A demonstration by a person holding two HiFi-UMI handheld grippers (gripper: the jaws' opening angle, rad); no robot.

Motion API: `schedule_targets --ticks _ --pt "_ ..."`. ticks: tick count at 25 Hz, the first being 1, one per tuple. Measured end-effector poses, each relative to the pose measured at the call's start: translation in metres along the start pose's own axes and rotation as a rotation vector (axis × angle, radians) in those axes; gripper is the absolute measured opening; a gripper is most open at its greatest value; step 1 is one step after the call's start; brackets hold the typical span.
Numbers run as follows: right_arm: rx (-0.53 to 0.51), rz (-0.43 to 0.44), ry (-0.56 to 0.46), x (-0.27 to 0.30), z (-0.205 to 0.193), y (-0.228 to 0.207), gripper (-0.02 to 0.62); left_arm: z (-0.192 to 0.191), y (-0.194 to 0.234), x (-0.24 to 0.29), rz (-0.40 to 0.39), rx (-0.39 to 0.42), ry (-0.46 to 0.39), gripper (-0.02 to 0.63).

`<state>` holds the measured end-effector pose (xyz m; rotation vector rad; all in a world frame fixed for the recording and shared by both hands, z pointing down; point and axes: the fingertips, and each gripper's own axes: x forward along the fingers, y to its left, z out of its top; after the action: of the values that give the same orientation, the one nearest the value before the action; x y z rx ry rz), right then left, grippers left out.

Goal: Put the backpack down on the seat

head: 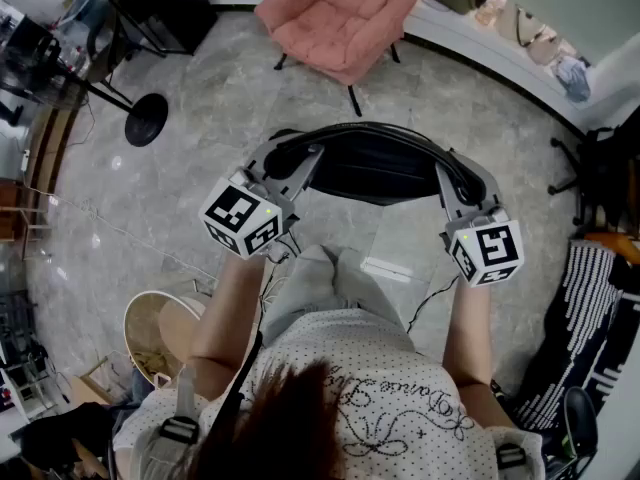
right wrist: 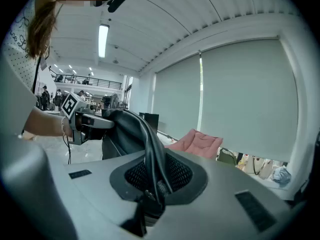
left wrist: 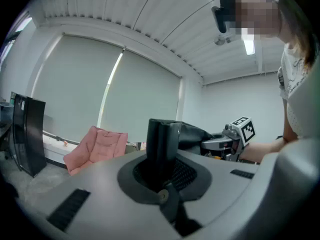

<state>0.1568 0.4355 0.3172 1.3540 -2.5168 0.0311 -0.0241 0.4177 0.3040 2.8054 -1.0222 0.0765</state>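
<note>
Two grips: left hand-held gripper (head: 305, 160), right hand-held gripper (head: 452, 173) both clenched on black backpack (head: 375, 168); contents unseen.

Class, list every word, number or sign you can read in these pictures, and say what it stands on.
Shirt: cursive print, too distorted to read.
Marker cubes: black-and-white square patterns, no letters or numbers.
No other text is legible.

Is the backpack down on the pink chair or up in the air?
In the air: the backpack hangs between left gripper and right gripper, both clamped on it, short of the pink chair.
</note>
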Motion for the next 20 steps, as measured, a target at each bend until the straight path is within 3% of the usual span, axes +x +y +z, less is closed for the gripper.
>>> schedule_targets --ticks 20 --pt "0.029 0.033 -0.036 0.015 0.013 -0.010 0.060 0.020 0.012 0.005 0.050 0.048 -0.003 0.020"
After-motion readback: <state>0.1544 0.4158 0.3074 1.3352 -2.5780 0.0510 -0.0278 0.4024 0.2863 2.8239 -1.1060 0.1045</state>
